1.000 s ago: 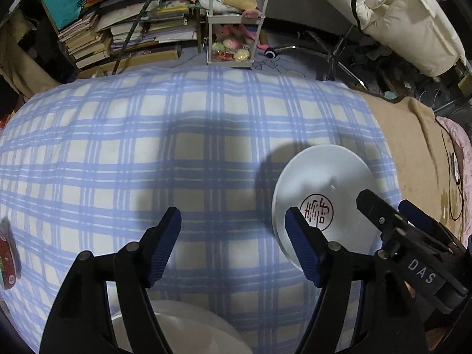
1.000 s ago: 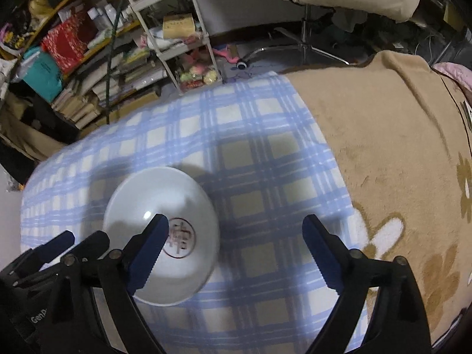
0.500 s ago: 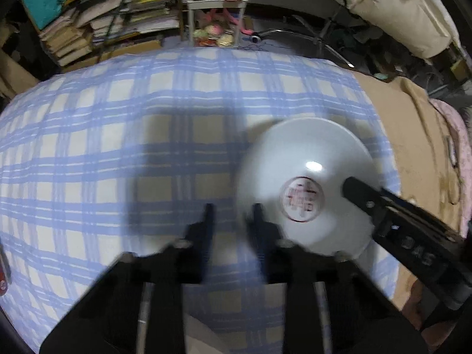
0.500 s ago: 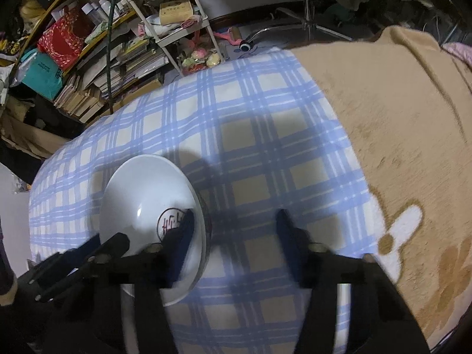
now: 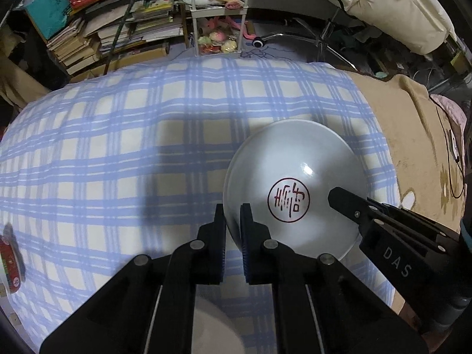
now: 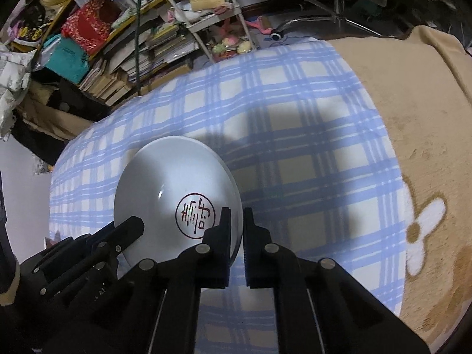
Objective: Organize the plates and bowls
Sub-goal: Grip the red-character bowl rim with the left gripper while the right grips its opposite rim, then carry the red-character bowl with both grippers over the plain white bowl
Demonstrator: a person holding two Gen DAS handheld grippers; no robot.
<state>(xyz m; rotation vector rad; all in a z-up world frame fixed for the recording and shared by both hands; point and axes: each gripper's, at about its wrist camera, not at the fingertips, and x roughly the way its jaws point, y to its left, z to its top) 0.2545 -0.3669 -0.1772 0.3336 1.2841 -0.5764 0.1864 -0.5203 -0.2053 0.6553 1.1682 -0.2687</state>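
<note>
White bowl (image 5: 298, 177) sat mouth-up on the blue plaid blanket (image 5: 118, 135), right of centre in left wrist view, red seal mark upright at its bottom; round, no long axis. Left gripper (image 5: 233, 215) pinched its near-left rim; right gripper (image 6: 237, 219) pinched the opposite rim. Second white dish (image 5: 212, 324) lay under left gripper, frame bottom. Tan blanket (image 6: 427, 118) at right, book stacks (image 5: 88, 44) upper left.

A blue checked cloth (image 5: 147, 135) is covering the surface (a tan blanket (image 6: 427, 135) lying beside it), books (image 5: 88, 44) piling behind.
</note>
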